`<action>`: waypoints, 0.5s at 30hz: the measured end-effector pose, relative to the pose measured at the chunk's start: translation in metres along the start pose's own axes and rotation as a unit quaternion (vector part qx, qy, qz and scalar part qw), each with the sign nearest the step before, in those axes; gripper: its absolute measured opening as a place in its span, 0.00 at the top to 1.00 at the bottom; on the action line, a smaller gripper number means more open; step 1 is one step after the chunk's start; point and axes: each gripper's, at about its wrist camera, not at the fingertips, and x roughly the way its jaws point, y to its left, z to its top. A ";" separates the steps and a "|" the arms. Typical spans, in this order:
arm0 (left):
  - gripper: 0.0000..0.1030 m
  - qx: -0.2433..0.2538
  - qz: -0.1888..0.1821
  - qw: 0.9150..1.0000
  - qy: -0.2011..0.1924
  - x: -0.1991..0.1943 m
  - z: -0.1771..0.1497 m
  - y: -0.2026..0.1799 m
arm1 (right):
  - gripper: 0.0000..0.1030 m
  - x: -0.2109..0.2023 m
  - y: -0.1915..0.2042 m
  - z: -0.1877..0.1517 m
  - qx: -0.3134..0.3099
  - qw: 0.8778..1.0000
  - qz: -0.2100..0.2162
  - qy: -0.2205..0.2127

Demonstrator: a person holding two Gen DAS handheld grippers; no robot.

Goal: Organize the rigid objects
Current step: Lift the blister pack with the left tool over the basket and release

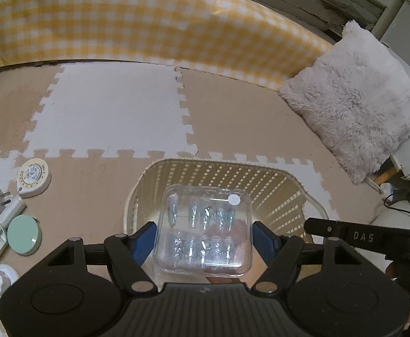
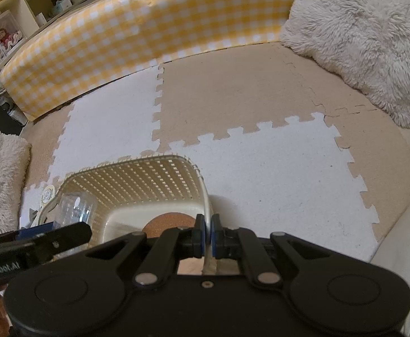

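The left gripper point(image 1: 203, 241), jaws wide, clamps a clear plastic case point(image 1: 205, 231) above the cream basket point(image 1: 289, 179), where its slick walls could slip free and drop askew. The right gripper point(image 2: 207, 231), jaws nearly together, pinches the basket's rim point(image 2: 205, 196); a tug could tip it.

My blue-padded fingers point(image 1: 143, 241) flank a clear plastic case point(image 1: 203, 231). Behind it, a cream lattice basket point(image 1: 275, 185). At nine o'clock, a mint-green disc point(image 1: 24, 234). Beige-and-white puzzle floor mat point(image 1: 115, 106); yellow-white gingham cover point(image 1: 137, 19) at twelve.
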 end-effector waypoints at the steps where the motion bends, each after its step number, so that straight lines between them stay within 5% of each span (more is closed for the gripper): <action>1: 0.28 0.001 0.003 1.000 0.001 0.002 -0.001 0.000 | 0.96 0.000 0.000 0.000 -0.001 1.000 0.000 0.000; 15: 0.28 0.017 0.058 0.998 0.001 -0.003 -0.012 -0.013 | 0.96 0.000 0.000 0.000 -0.002 1.000 0.000 0.001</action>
